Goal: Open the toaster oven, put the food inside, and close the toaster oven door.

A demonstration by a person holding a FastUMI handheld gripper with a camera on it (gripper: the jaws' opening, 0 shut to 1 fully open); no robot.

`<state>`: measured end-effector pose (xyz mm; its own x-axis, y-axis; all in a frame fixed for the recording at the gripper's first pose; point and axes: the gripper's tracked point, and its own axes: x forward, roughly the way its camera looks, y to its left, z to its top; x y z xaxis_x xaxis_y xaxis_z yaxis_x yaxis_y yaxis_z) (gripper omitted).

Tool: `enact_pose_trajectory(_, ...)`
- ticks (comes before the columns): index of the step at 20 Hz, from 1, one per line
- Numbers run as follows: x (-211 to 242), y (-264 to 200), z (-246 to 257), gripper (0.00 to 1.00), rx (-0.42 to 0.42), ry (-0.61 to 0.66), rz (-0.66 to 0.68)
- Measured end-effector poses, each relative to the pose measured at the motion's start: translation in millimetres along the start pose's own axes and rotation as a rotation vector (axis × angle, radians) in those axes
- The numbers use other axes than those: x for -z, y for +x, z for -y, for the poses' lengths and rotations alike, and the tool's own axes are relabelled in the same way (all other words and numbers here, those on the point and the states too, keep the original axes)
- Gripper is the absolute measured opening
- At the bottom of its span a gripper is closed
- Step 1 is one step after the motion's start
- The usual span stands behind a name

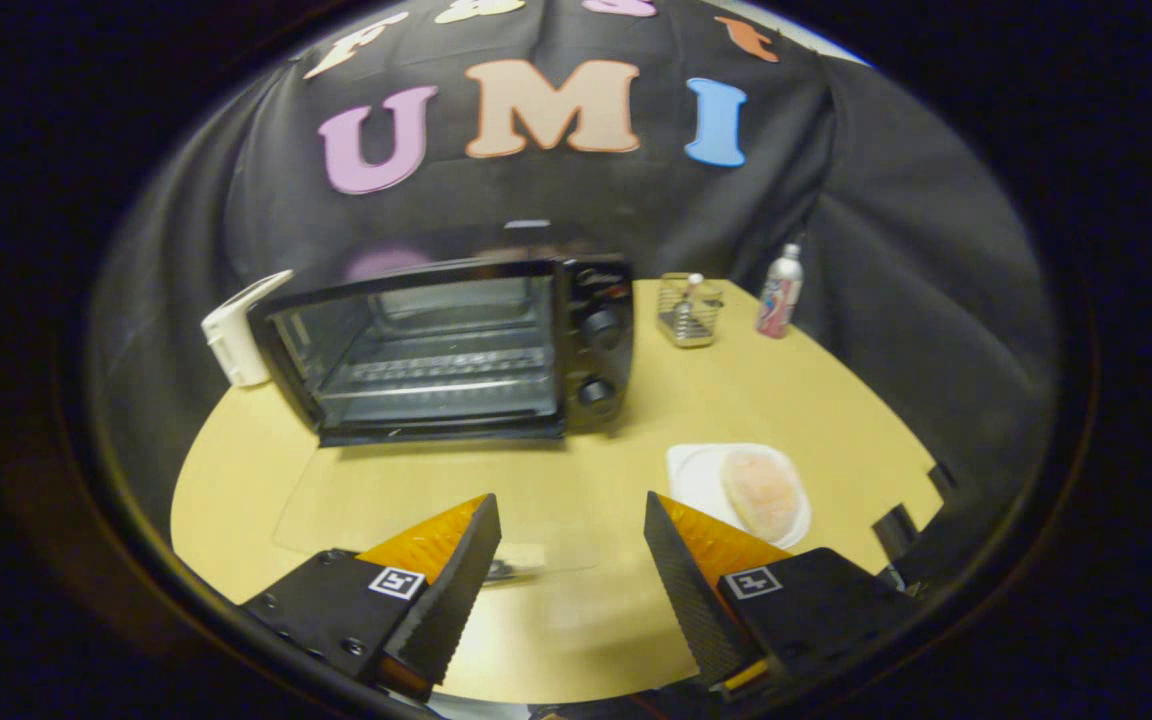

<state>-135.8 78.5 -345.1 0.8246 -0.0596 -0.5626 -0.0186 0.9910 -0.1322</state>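
Observation:
The black toaster oven (456,350) stands on the yellow table, its door swung down. The glass door (386,490) lies flat in front of it, reaching toward my fingers, and its handle (518,571) sits just inside the left finger. The oven's cavity with its wire rack (441,375) is open to view. A pale round bun (762,492) rests on a white plate (694,472) to the right of the oven, just beyond my right finger. My gripper (569,500) is open above the door's front edge, with nothing between its fingers.
A white object (236,340) leans at the oven's left side. Behind and to the right of the oven stand a wire basket (691,310) and a spray bottle (779,293). The round table's edge (921,470) curves close past the plate.

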Motion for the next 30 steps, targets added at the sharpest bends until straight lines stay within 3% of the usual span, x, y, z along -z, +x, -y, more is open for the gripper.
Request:
enact_pose_trajectory(6,5,48,86,0.93,0.175,0.038,-0.067)
enact_pose_trajectory(10,34,69,121,0.93,0.233,0.020,-0.166)
enact_pose_trajectory(15,57,93,140,0.93,0.242,0.019,-0.245)
enact_pose_trajectory(22,67,109,138,0.91,0.187,0.042,-0.272)
enact_pose_trajectory(25,66,112,142,0.68,0.204,0.099,-0.287)
enact_pose_trajectory(30,54,111,134,0.56,0.223,0.216,-0.269)
